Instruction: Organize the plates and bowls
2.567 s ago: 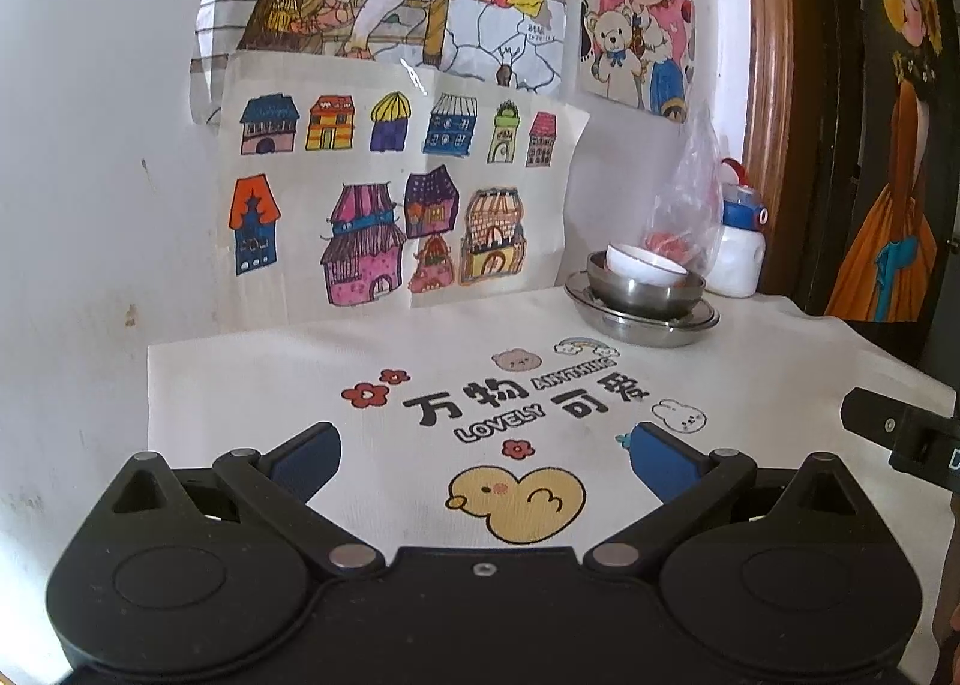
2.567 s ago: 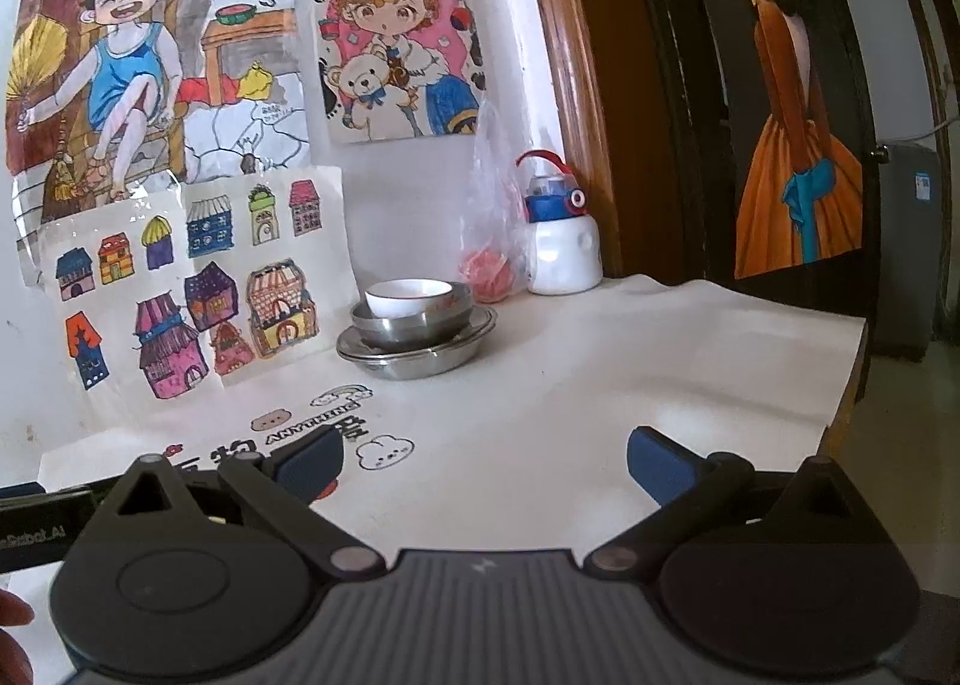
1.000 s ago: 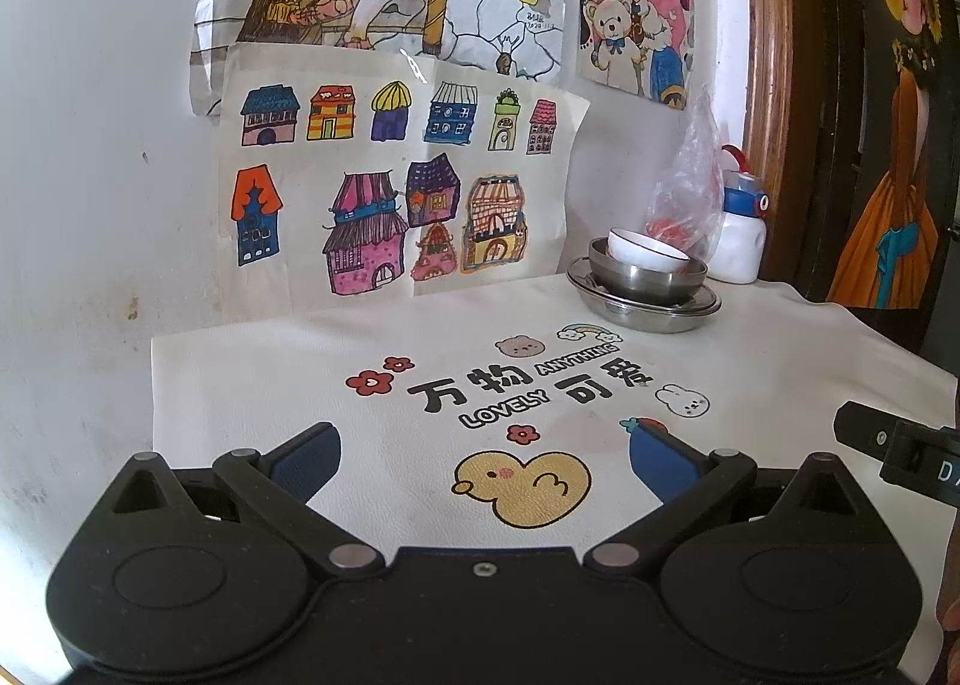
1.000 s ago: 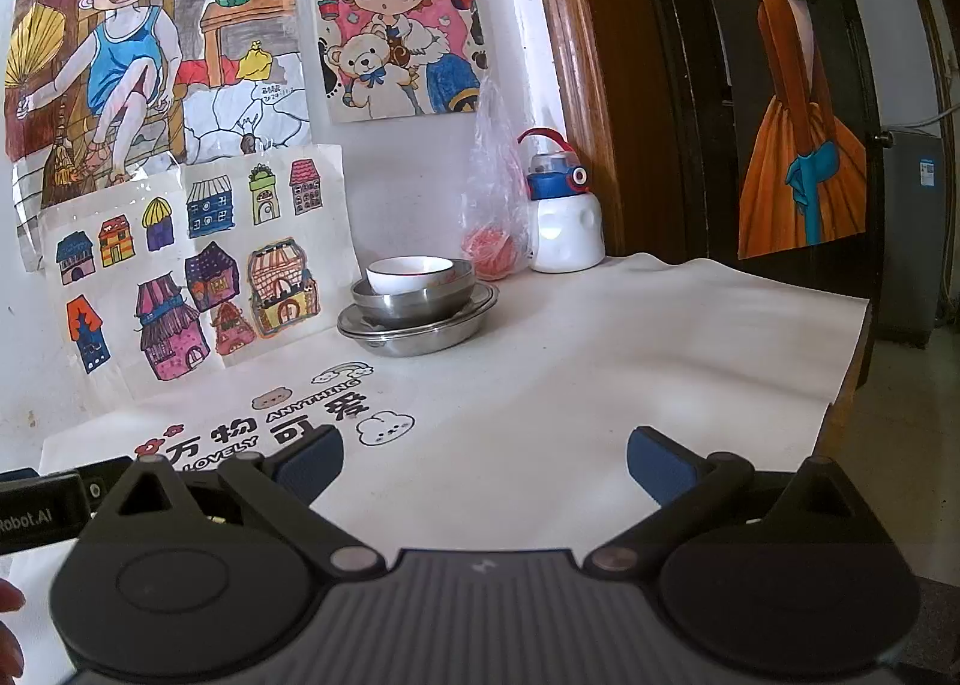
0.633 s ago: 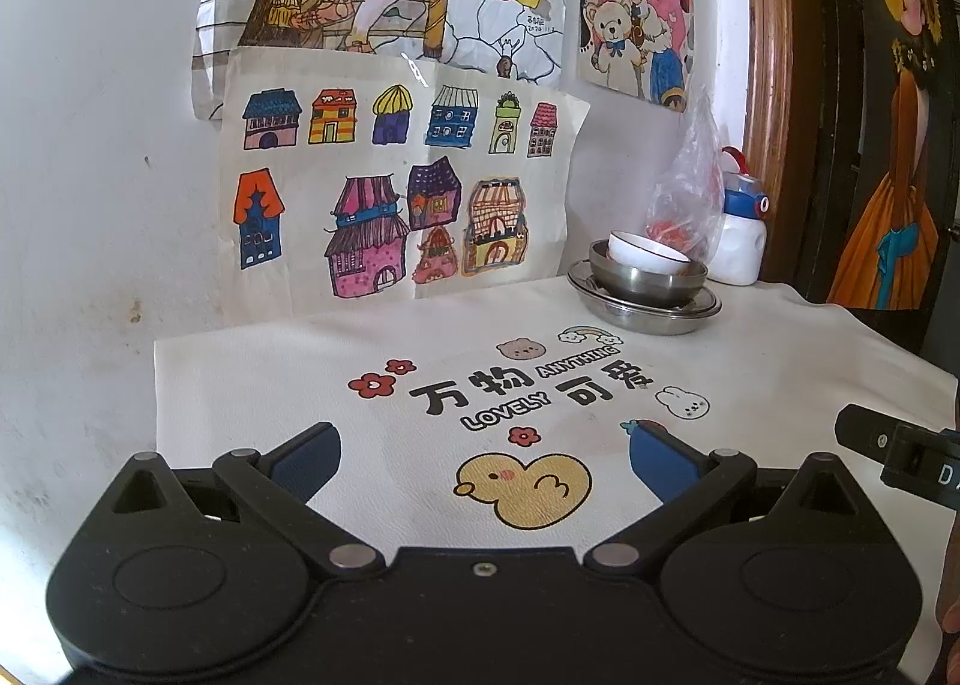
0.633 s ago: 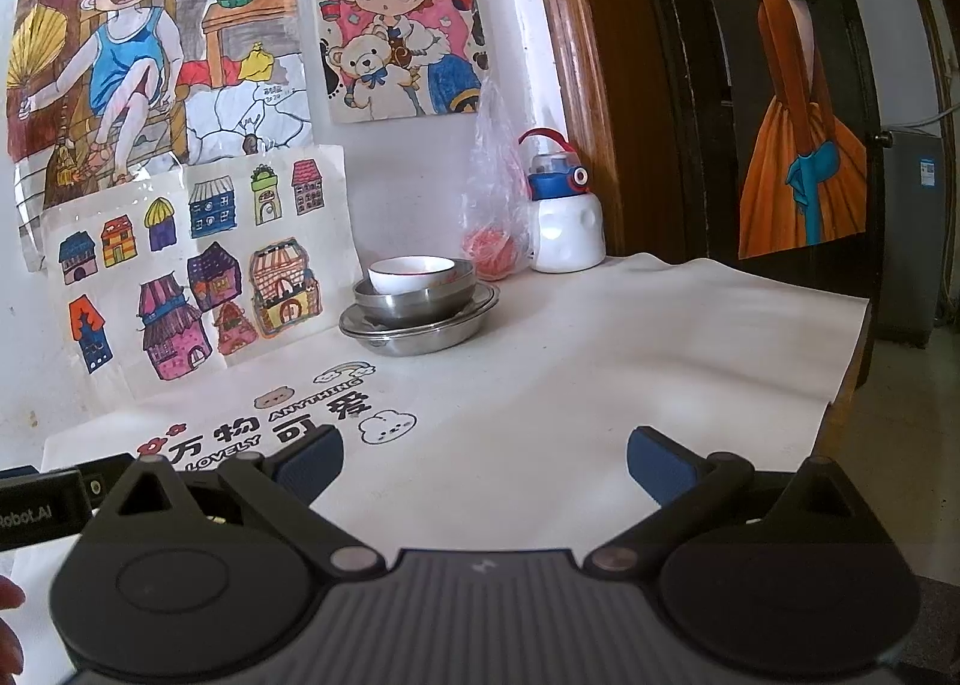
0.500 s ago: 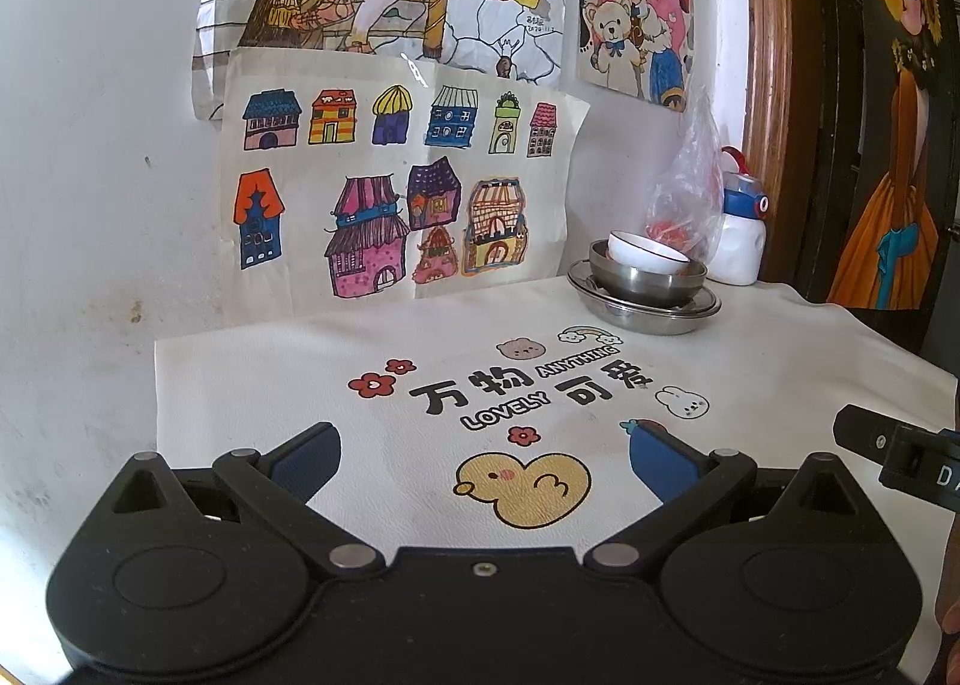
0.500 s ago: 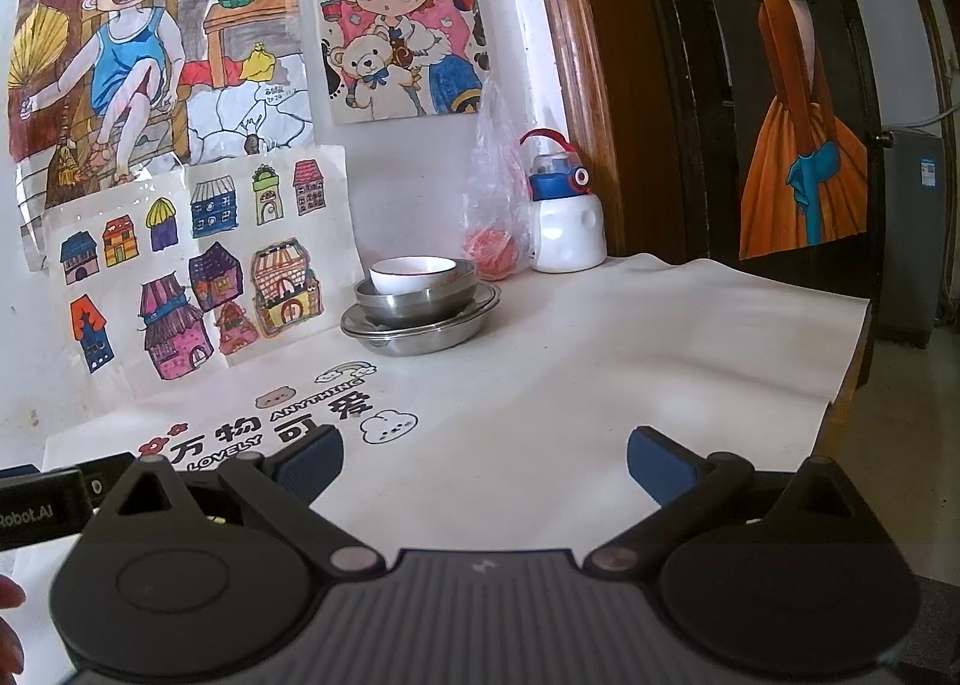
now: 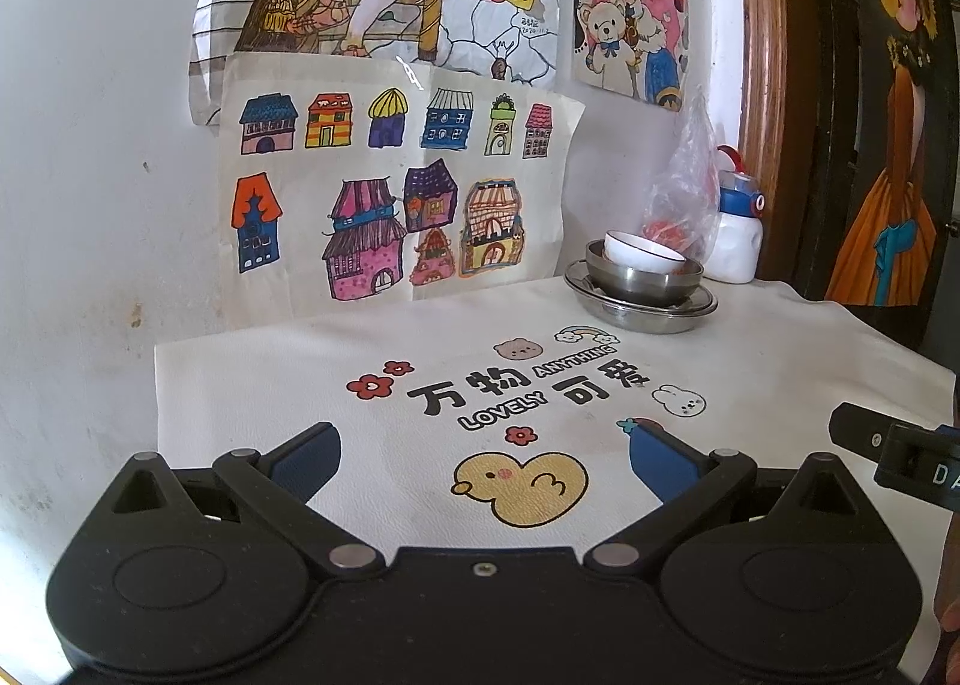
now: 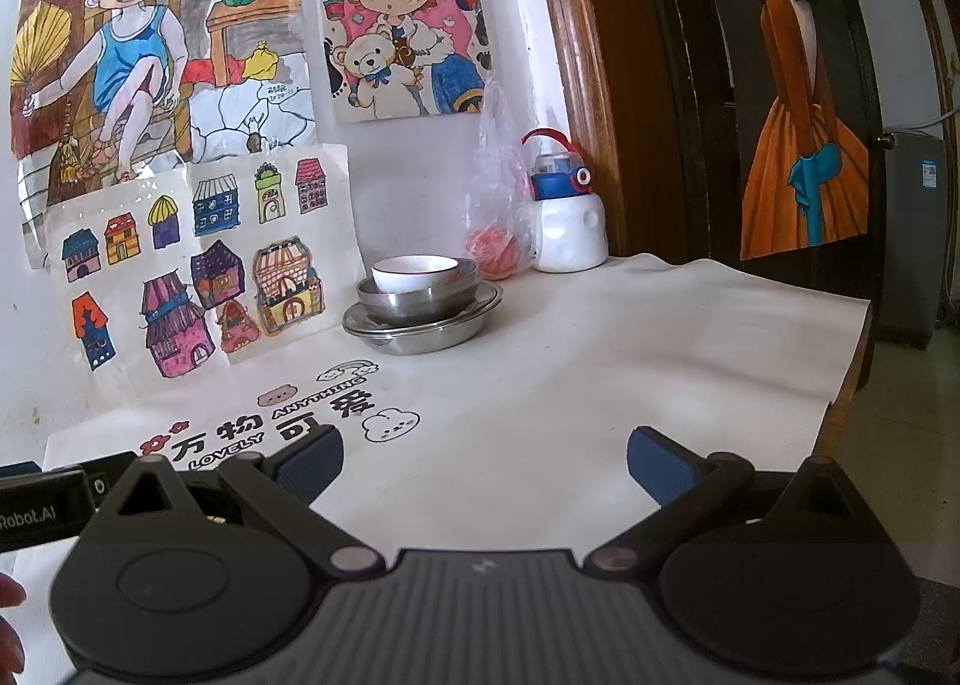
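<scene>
left tongs (image 9: 483, 448): spread wide, nothing between the blue pads, sitting at the bottom of the left view over the duck print on the cloth

right tongs (image 10: 485, 454): also wide apart and not gripping anything, bottom of the right view, over a plain bit of cloth

white bowl (image 10: 414, 272): small one, sits a bit tilted inside the steel bowl, just right of center in the right view; in the left view it's at center right (image 9: 639, 253)

steel bowl (image 10: 420, 301): nested in the steel plate, holding the white bowl

steel plate (image 10: 423, 328): bottom of the stack, resting on the cloth close to the wall, well away from both tongs

counter (image 10: 600, 361): covered by a white cloth with cartoon prints and "LOVELY ANYTHING" lettering

plastic bag (image 10: 501, 205): clear, something red inside, just behind the stack on its right

water bottle (image 10: 567, 220): white with blue top and red handle, right beside the bag, by the wooden door frame

drawings (image 9: 390, 187): kid-style coloured house pictures taped on the wall, upper left of both views
</scene>
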{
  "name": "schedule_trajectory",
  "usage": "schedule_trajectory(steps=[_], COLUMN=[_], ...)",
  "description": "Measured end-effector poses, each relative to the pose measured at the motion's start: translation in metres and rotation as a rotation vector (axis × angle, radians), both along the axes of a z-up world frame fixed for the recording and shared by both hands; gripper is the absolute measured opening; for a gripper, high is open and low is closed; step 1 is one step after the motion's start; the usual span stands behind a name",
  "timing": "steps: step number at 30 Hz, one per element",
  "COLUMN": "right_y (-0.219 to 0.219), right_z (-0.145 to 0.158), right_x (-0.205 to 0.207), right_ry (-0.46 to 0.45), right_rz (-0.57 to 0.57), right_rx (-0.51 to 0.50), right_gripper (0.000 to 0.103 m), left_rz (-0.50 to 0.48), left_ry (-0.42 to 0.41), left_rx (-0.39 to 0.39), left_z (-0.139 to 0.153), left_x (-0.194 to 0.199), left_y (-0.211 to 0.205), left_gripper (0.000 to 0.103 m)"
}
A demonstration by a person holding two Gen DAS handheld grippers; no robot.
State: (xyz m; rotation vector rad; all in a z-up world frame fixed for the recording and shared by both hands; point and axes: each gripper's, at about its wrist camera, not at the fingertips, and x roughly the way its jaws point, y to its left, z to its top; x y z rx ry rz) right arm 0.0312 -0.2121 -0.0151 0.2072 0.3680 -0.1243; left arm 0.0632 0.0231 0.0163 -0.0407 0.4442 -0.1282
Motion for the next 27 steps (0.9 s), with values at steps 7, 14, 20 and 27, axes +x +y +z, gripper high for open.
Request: schedule_trajectory(steps=[7, 14, 20, 27], right_y=[0.0013, 0.0018, 0.0017, 0.0016], right_z=[0.0, -0.0014, -0.0011, -0.0013], right_x=[-0.0003, 0.0008, 0.0015, 0.0014], right_ry=[0.002, 0.007, 0.008, 0.008], right_rz=[0.002, 0.007, 0.009, 0.009], right_rx=[-0.001, 0.002, 0.0, 0.0], right_gripper=[0.103, 0.103, 0.103, 0.103], left_rz=[-0.003, -0.002, -0.001, -0.001], left_ry=[0.005, 0.005, 0.006, 0.006], left_rx=[-0.007, -0.009, -0.01, -0.011], left_z=[-0.0007, -0.0011, -0.0004, -0.0009], left_x=[-0.0002, 0.0006, 0.0001, 0.0006], left_y=[-0.0005, -0.0005, -0.0003, -0.0002], left_gripper=[0.102, 0.102, 0.102, 0.102])
